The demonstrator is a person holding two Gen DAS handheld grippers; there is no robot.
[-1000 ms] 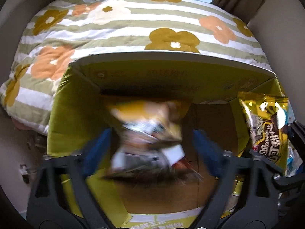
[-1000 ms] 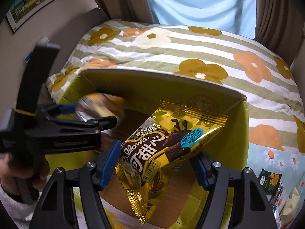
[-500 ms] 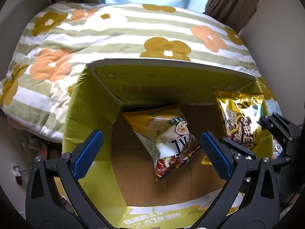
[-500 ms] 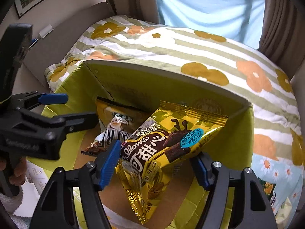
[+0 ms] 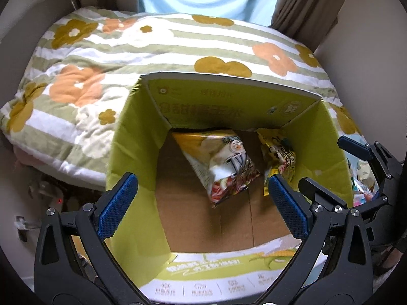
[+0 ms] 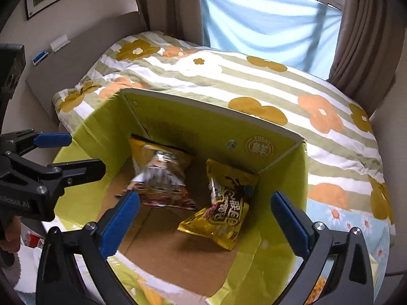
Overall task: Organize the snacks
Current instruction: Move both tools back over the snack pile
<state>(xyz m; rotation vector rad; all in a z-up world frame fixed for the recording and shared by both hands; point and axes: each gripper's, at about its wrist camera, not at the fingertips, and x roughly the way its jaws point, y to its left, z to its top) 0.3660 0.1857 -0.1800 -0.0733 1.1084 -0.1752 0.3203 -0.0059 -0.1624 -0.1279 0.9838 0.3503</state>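
Right wrist: yellow snack bag (image 6: pixel 223 211) below opening right claw (image 6: pixel 203 216) (untouched), inside box (image 6: pixel 282 178).

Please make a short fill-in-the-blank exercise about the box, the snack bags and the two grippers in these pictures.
1. Both snack bags lie inside the green ____.
2. The gold chocolate bag lies nearest the box's ____ wall, seen from the right wrist.
3. The left gripper holds ____.
4. The right gripper has jaws that are ____, with nothing pressed between them.

Missing words: box; right; nothing; opening
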